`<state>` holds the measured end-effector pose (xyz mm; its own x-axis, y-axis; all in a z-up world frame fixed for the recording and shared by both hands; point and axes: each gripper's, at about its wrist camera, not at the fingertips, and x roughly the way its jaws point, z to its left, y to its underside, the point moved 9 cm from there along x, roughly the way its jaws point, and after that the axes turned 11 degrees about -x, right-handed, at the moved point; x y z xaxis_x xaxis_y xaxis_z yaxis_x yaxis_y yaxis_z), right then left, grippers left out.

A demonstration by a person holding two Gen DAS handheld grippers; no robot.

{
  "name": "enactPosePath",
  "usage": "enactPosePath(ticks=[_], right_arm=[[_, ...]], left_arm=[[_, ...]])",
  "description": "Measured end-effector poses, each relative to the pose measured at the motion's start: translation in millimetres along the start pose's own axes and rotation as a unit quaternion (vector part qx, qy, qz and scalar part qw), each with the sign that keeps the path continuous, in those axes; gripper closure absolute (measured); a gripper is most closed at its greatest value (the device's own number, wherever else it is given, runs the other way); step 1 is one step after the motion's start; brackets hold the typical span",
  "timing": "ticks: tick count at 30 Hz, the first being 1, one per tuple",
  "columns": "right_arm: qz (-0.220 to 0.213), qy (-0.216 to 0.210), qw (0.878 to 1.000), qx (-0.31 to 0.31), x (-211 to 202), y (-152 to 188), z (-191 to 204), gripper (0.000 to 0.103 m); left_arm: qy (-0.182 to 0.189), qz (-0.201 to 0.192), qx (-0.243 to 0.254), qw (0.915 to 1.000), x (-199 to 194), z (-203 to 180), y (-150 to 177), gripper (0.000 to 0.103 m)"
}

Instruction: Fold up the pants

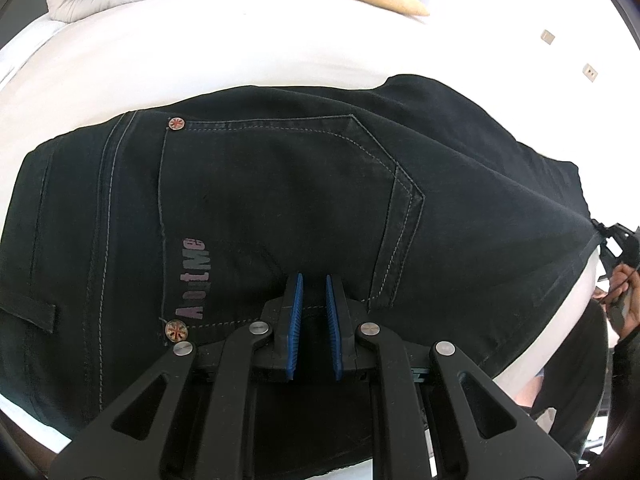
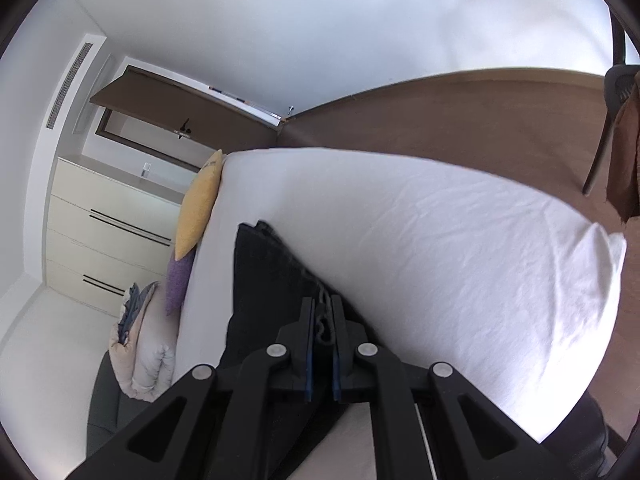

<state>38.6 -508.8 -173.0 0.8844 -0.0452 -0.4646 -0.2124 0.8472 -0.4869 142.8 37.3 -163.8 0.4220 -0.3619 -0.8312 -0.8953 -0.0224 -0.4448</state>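
Left tongs (image 1: pixel 313 280) we see nearly closed, pinching black pants (image 1: pixel 280 184) at 6 o'clock; right tongs (image 2: pixel 321 304) clamp pants' edge on bed (image 2: pixel 440 240).

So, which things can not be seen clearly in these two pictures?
- Left wrist view: the near edge of the pants lies under the left gripper, so a grip cannot be confirmed.
- Left wrist view: the right gripper is cut off at the frame edge.
- Right wrist view: the right gripper's fingers hide the pinched fabric edge; most of the pants lie behind the gripper body.
- Both views: the leg ends are not visible.
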Motion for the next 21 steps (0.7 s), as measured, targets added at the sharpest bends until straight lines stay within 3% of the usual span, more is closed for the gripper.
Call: enactPosePath(ticks=[3, 5, 6, 9, 11, 13, 16, 19, 21], right_arm=[[-0.034, 0.074, 0.997, -0.005, -20.5, -13.4, -22.6, 0.103], [-0.041, 0.112, 0.993, 0.023, -44.5, -22.2, -38.3, 0.088], [-0.051, 0.105, 0.993, 0.021, -57.6, -28.0, -33.9, 0.087], [-0.045, 0.081, 0.993, -0.069, -73.0, -30.9, 18.2, 0.087], [0.004, 0.04, 0.991, -0.124, -59.7, -9.5, 67.0, 0.087], [0.085, -0.015, 0.985, -0.15, -32.2, 35.3, 118.7, 0.086], [0.2, -0.107, 0.966, -0.124, -1.8, 114.6, 173.9, 0.068], [0.276, -0.16, 0.94, -0.117, 8.8, 186.5, 207.9, 0.044], [0.303, -0.174, 0.93, -0.111, 11.6, 218.0, 215.8, 0.041]], left_arm=[[0.015, -0.011, -0.013, 0.9997, -4.2, 4.4, 0.1, 0.091], [0.025, -0.019, -0.022, 0.9993, -7.2, 8.1, 0.7, 0.091], [0.027, -0.021, -0.024, 0.9991, -7.7, 9.6, 1.1, 0.091], [0.026, -0.029, -0.03, 0.9988, -10.8, 12.6, 1.9, 0.091], [0.016, -0.032, -0.031, 0.9989, -11.2, 12.5, 3.6, 0.091], [0.006, -0.036, -0.024, 0.999, -14.2, 12.5, 6.2, 0.091], [-0.011, -0.035, -0.001, 0.9993, -21.3, 12.4, 11.9, 0.091], [-0.012, -0.035, 0.011, 0.9993, -27.8, 15.0, 18.2, 0.091], [-0.012, -0.035, 0.012, 0.9993, -31.3, 16.5, 21.6, 0.091]])
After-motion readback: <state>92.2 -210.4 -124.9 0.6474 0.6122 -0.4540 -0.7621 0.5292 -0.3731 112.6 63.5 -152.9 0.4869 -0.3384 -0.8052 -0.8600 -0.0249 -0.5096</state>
